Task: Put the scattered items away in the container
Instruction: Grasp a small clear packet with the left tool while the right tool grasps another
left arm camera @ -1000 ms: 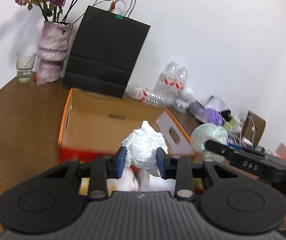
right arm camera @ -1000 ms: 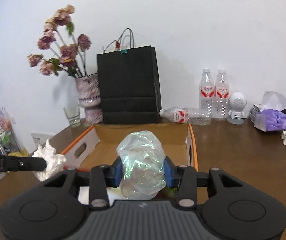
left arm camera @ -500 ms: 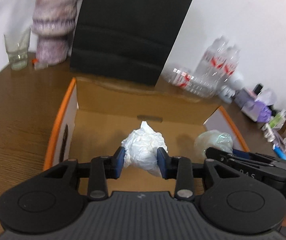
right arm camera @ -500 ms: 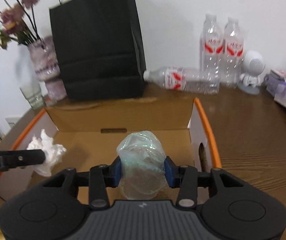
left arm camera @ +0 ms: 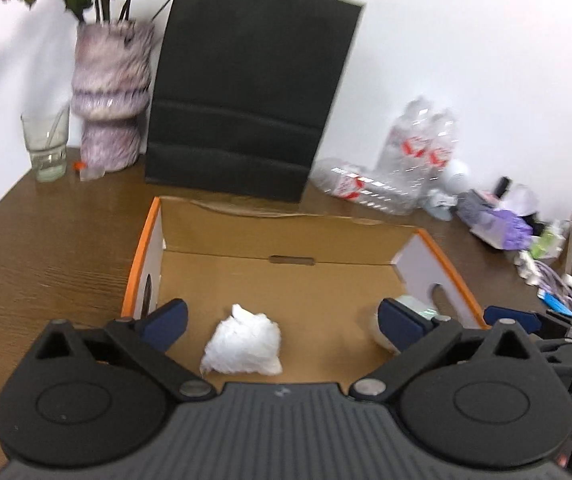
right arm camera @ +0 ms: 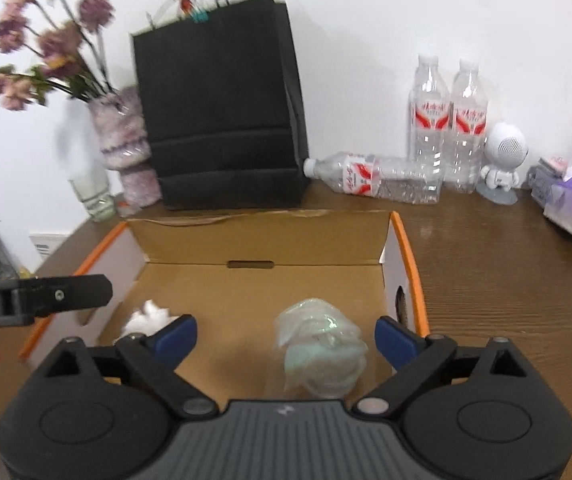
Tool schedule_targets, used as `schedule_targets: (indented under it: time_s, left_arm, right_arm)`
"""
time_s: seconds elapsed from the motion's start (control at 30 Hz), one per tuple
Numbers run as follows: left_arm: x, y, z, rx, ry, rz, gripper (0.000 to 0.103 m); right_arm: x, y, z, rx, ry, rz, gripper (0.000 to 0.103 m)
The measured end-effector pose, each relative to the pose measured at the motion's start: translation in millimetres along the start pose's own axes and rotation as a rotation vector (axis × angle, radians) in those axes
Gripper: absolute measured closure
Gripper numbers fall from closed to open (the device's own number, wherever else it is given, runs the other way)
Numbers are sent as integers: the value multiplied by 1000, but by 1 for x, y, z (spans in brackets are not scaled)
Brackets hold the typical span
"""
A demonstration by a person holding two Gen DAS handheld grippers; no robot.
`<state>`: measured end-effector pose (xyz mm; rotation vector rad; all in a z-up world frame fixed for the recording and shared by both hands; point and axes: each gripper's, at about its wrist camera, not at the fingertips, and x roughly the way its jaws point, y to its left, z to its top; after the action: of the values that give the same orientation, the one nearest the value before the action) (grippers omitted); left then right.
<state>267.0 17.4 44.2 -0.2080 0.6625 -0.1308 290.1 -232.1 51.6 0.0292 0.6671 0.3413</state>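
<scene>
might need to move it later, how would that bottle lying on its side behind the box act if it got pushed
The lying bottle looks clear and empty, so probably very light. On its round side it would likely roll across the table. Its thin, ribbed plastic may dent under a squeeze.

White wall (right arm camera: 366,20), wooden table (right arm camera: 506,272), seemingly evenly lit

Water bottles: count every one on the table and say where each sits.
3. Two water bottles stand upright side by side against the wall, the left one and the right one. A third lies on its side before them, beside the black bag. The bag could hide others.
</scene>
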Motion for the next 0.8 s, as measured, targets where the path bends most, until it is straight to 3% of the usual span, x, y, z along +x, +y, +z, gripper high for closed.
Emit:
schedule_targets:
  time_s: [0.1, 0.4, 0.63, 0.8]
  left_arm:
    - [-34, -5, -14, 34, -27, -12, 0]
    - [-105, 5, -85, 77, -37, 6, 0]
    - [-128, 32, -150, -4, 14, 42, 0]
    - [-125, 43, -172, -49, 70, 80, 0]
  right_arm:
    - [-39, 2, -13, -23, -46, 4, 0]
    - [-120, -10, -77, -22, -96, -31, 0]
    - [-141, -14, -153, 25, -46, -59, 0]
    - [-135, -10, -185, 14, 8, -83, 3]
